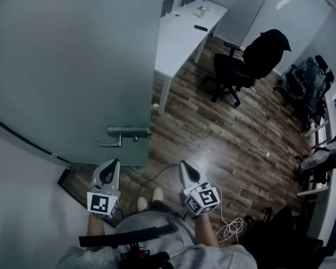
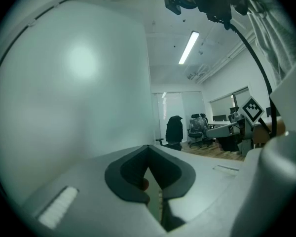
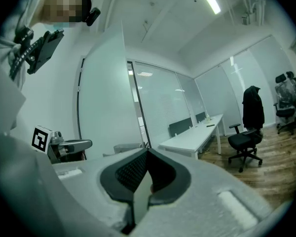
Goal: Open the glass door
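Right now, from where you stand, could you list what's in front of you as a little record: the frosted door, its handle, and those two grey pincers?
door: frosted glass door, room visible past its right edge
handle: silver metal lever handle, near that edge, untouched
left gripper: jaws together, empty, short of the handle
right gripper: jaws together, empty, over the floor
floor: dark wooden plank floor
beyond: long white desk; black swivel office chair, dark garment over its back
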The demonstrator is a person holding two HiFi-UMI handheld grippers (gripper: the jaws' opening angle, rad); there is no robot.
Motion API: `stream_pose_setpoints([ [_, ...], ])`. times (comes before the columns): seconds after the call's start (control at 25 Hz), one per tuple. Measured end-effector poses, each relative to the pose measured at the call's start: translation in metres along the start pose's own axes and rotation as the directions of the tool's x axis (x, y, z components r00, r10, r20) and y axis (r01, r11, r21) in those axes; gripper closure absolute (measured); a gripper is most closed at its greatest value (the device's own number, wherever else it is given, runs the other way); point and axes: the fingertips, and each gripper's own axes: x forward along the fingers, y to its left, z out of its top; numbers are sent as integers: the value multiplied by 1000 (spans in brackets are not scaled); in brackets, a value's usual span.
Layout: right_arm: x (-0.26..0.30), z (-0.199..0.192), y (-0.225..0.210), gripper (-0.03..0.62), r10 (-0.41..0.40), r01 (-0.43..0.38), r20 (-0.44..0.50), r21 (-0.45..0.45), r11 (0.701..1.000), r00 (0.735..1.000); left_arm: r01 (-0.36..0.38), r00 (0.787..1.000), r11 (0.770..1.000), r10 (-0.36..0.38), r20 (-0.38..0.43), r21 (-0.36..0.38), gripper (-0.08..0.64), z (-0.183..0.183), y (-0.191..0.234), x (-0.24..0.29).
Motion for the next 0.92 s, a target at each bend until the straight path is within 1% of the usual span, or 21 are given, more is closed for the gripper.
stream_pose_setpoints([
  [0.2,-1,-2,3,591,7,-7,5,7,1000,1000,-2,1000,1000,2,1,-9,557,2,0,-1],
  [0.32,-1,-3,3,592,11,-11,7,8,1000,1000,7,1000,1000,-7,-1,0,557,-7,0,0],
  [0.48,-2,-2,4,591,9,-9,9,7,1000,1000,4,1000,1000,-4,-2,-19,557,-5,-2,-2],
  [0.56,-2,-4,5,591,10,-11,7,9,1000,1000,7,1000,1000,-7,-4,-12,557,-6,-3,-3],
  [0.68,-3,-1,8,592,17,-17,7,7,1000,1000,18,1000,1000,-18,-1,21,557,-12,-3,-5],
  [0.92,2,2,12,591,29,-29,22,2,1000,999,12,1000,999,-12,8,32,557,-6,3,-6],
])
